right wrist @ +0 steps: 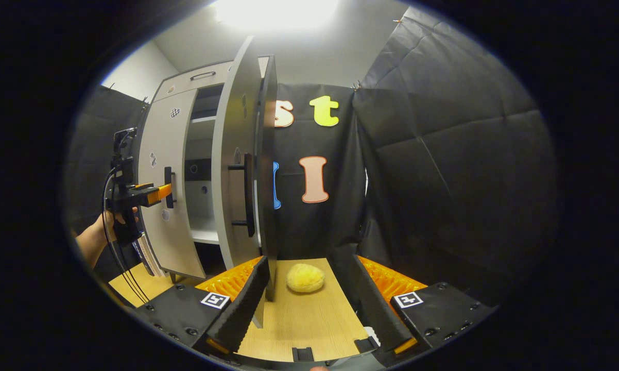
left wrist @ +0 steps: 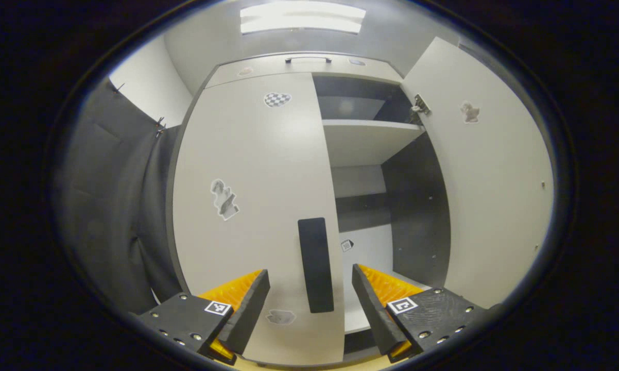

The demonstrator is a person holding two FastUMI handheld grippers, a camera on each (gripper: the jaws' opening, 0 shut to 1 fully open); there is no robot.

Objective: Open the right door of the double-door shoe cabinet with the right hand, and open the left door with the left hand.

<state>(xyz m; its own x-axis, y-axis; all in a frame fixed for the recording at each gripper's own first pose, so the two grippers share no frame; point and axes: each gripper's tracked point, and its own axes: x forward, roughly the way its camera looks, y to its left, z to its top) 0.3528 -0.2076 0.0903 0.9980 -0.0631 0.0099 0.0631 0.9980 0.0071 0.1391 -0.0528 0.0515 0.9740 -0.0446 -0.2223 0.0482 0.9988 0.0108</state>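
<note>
- The left door point(left wrist: 253, 206) is still closed; its upright black handle point(left wrist: 315, 264) stands straight ahead between the left gripper point(left wrist: 309, 304) fingers, which are spread wide and grip nothing.
- The right door point(right wrist: 242, 154) is already swung out; the right gripper point(right wrist: 309, 309) fingers are spread, empty.

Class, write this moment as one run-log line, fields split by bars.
right door: open | left door: closed | left gripper: open, at left door handle | right gripper: open, holding nothing

Ahead of my left claw point(left wrist: 309, 304) the left door point(left wrist: 253, 206) stands shut, its handle point(left wrist: 316, 264) between my fingers, the open right door point(left wrist: 489, 190) off to the right
</note>
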